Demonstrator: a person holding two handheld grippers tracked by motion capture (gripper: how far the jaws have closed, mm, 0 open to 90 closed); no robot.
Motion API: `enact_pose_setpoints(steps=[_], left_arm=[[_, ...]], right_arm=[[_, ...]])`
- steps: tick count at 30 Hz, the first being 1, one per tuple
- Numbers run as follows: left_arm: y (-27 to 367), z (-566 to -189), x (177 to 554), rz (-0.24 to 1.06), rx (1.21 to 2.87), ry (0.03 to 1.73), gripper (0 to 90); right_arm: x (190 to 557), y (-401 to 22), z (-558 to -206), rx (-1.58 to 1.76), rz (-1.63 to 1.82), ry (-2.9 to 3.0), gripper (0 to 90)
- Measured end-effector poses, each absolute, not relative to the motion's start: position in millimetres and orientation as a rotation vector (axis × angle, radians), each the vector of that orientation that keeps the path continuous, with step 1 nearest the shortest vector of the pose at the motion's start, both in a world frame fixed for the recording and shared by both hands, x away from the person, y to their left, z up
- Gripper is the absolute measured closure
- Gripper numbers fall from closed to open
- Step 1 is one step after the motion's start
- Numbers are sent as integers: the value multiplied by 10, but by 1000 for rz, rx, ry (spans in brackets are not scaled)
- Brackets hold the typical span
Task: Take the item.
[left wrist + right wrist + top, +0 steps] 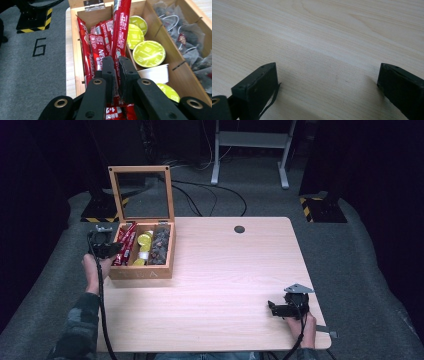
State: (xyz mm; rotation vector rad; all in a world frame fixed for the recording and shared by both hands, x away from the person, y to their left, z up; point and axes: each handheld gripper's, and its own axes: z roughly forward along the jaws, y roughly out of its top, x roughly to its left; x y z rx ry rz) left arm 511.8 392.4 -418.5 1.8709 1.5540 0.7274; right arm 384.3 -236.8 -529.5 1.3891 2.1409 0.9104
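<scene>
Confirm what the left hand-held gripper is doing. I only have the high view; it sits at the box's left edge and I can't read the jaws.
Observer: The left hand-held gripper is shut on a red sachet that stands up out of the left compartment of the wooden box.
Operator: What's in the next compartment? I just see yellow blobs.
Observer: Capsules with green-yellow foil lids, and one white capsule lying on its side.
Operator: And the right hand-held gripper?
Observer: The right hand-held gripper is open, jaws wide apart, nothing between them, just above the bare table.
</scene>
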Motion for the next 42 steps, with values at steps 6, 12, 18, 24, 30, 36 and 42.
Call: enact_pose_setpoints(steps=[6, 12, 18, 24, 30, 36, 42], left_arm=[[3909, -4132, 5059, 714, 1870, 1523, 831], [3874, -4093, 4997, 721, 1876, 1479, 830], [3821, -4070, 4930, 716, 1876, 1448, 830], [3793, -4040, 4893, 716, 1889, 1428, 830], [3729, -3989, 4843, 725, 1878, 1388, 829], [3658, -3950, 4798, 724, 1888, 1345, 829], [3579, -3935, 4794, 720, 1893, 1314, 830]], right_arm=[[3843, -2367, -5297, 1389, 911, 2139, 25], [3849, -2364, -5297, 1403, 907, 2134, 8], [3852, -2365, -5298, 1410, 903, 2131, 0], [3852, -2365, -5298, 1411, 903, 2130, 0], [3851, -2371, -5298, 1405, 899, 2135, 0], [3851, -2370, -5299, 1405, 899, 2134, 0], [3849, -2364, -5298, 1409, 902, 2130, 0]])
